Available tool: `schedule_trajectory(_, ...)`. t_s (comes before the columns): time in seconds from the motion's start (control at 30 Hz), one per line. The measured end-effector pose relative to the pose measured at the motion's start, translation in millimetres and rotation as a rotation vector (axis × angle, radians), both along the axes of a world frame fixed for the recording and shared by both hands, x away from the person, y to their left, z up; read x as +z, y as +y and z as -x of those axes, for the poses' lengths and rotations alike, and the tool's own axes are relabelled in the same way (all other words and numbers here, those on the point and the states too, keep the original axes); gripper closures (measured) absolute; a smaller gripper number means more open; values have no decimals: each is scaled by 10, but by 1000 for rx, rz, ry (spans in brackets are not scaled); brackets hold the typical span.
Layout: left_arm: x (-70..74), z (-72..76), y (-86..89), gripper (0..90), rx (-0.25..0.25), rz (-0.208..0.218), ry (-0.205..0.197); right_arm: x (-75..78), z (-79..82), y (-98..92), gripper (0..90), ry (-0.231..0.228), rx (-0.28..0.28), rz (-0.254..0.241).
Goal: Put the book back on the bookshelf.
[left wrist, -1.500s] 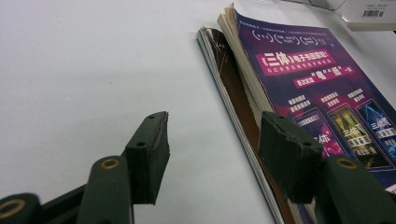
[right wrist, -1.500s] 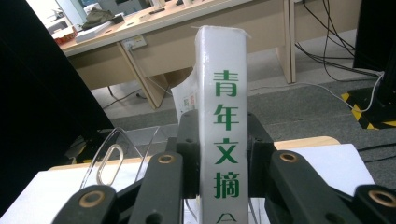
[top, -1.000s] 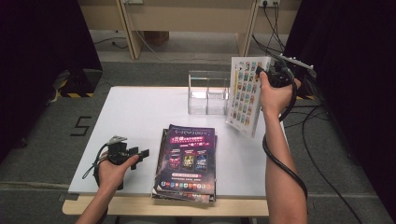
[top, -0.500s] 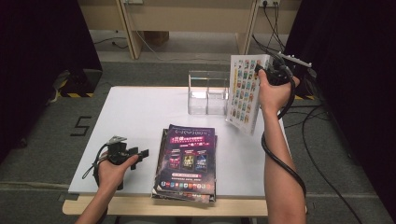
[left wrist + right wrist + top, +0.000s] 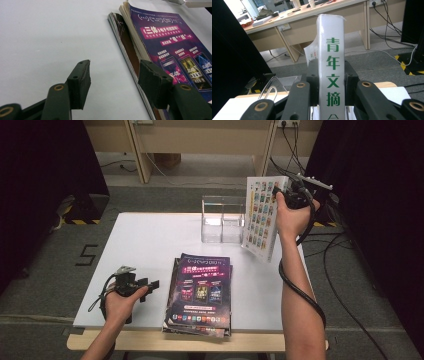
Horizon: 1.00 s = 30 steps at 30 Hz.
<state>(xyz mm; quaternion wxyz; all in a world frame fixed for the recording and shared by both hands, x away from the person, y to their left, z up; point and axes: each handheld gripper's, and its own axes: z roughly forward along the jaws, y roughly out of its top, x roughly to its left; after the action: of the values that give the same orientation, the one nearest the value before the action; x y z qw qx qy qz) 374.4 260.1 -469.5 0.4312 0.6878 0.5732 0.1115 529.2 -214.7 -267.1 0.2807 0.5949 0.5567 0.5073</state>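
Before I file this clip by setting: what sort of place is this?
Probably an office or lab recording corner: long desks behind, cables over grey carpet, black curtains flanking a white table.

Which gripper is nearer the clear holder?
Right. The right gripper holds the white book upright just beside the clear holder; the left gripper rests on the table's near side, left of the magazine stack.

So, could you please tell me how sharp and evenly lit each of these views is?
High view: slightly soft, table bright, both sides dark. Left gripper view: magazine cover fairly sharp, near jaws of the left tool soft. Right gripper view: green spine print on the white magazine crisp, the background desk overexposed at upper left.
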Motion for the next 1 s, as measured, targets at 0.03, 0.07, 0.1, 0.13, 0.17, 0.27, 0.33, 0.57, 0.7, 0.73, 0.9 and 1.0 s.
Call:
schedule_trajectory(0.03, 0, -2, 1, 421, 0, 1, -1, 6, -6, -1, 736, -3, 0, 2)
schedule_trajectory(0.07, 1, -2, 1, 421, 2, 1, 0, 11, -8, 1, 736, -1, -1, 2)
schedule_trajectory(0.1, 0, -2, 1, 421, 2, 1, 0, 15, -14, 0, 736, -5, 0, 7)
schedule_trajectory(0.13, -1, -2, 2, 421, 2, 1, 0, 19, -19, 3, 736, -6, -1, 7)
schedule_trajectory(0.17, -3, -2, 1, 421, 3, 0, 0, 24, -24, 7, 736, -6, -2, 5)
schedule_trajectory(0.27, -6, -3, 0, 421, 4, 1, 1, 30, -38, 5, 736, -8, -2, 8)
schedule_trajectory(0.33, -6, -3, -1, 421, 4, 0, 3, 34, -49, 7, 736, -9, -4, 6)
schedule_trajectory(0.57, -8, -3, -1, 421, 5, 1, 3, 31, -93, 18, 736, -14, -8, 7)
schedule_trajectory(0.7, -8, -5, 8, 421, 6, 1, 4, 17, -118, 15, 736, -17, -10, 9)
schedule_trajectory(0.73, -10, -6, 8, 421, 5, 3, 3, 16, -122, 14, 736, -15, -10, 11)
schedule_trajectory(0.9, -12, -6, 1, 421, 4, 0, 3, -4, -146, 14, 736, -16, -12, 14)
schedule_trajectory(1.0, -12, -5, 1, 421, 3, 0, 6, -7, -159, 11, 736, -15, -12, 14)
